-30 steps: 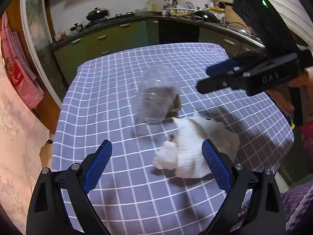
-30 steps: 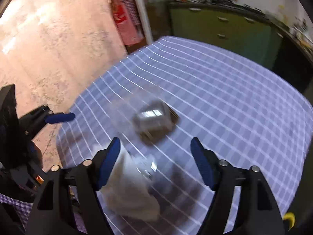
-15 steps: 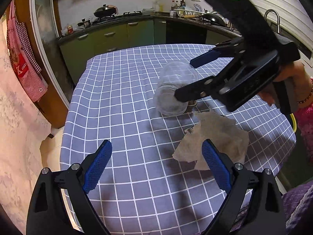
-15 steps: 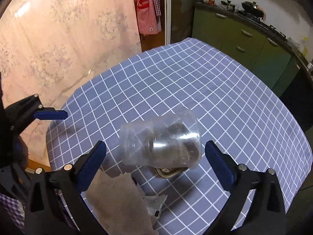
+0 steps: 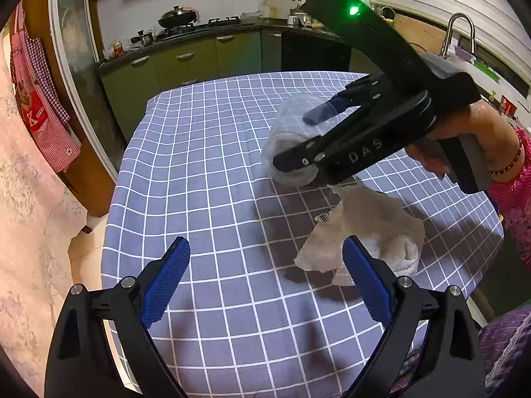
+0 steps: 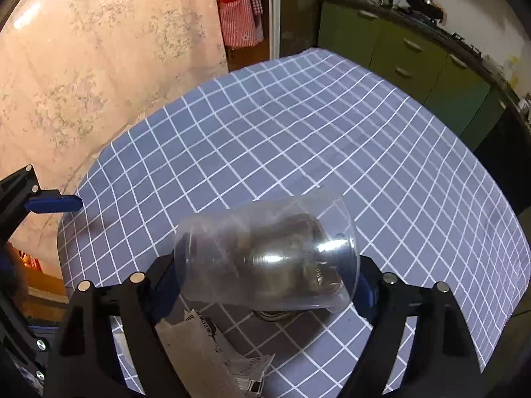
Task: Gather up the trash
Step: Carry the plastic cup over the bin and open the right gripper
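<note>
a: kitchen, green cabinets point(image 5: 186, 63) along the top of the left wrist view, and a table under a blue-grey checked tablecloth point(image 5: 205, 165) filling the middle of both views.

b: and the trash?

a: a clear plastic cup point(image 6: 265, 258) lies on its side, lower centre of the right wrist view, right of centre in the left one. something metallic and shiny shows through its wall; what it is i cannot tell.

b: who has the cup?

a: the right gripper point(image 6: 265, 285) straddles it, one blue pad at each end. the jaws are wide and closing, with the cup between them. whether the pads already press on it i cannot tell, since the cup hides both of them.

b: anything next to it?

a: a crumpled white paper napkin point(image 5: 365, 235) just below the cup, lower right in the left wrist view, with a bit of printed wrapper point(image 6: 245, 368) at its edge.

b: the other gripper?

a: the left gripper point(image 5: 265, 285) sits at the bottom of its own view, blue fingers point(image 5: 166, 282) spread apart with nothing between them; the right-hand finger overlaps the napkin's edge in the frame. a hand point(image 5: 464, 139) with a beaded bracelet holds the right gripper's handle at the right edge.
</note>
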Available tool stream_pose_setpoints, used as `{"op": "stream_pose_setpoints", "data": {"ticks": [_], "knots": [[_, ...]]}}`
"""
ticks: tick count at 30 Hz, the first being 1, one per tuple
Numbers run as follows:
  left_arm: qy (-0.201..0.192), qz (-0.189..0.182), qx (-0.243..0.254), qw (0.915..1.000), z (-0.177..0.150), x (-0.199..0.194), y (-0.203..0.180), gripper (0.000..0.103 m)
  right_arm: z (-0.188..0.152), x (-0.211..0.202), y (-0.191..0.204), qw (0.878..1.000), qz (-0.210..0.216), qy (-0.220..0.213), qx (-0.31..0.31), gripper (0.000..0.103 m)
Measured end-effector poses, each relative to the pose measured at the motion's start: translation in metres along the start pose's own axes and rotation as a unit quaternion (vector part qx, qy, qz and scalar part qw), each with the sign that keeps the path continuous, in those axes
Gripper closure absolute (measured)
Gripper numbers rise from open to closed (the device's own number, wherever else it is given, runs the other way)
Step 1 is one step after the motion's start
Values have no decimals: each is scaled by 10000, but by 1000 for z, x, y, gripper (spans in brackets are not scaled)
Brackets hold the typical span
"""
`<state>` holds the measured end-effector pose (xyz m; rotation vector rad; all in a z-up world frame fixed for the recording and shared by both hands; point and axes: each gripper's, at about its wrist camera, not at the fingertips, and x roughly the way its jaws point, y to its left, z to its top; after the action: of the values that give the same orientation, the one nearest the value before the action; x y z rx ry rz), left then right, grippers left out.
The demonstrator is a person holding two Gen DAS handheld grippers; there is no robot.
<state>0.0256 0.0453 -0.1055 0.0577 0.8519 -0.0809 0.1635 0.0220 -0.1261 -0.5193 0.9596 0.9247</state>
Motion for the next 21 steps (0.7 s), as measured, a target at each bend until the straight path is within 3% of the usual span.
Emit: {"op": "stream_pose_setpoints", "data": {"ticks": [13,21], "knots": [[-45,22,116,9999,5,-4,-9,11,-23,-75,10,9977,15,-684,-7,24],[-131,-154,319,9993,17,-5,-26,11,-108,-141,-35,9904,-731,-764,890,24]]}}
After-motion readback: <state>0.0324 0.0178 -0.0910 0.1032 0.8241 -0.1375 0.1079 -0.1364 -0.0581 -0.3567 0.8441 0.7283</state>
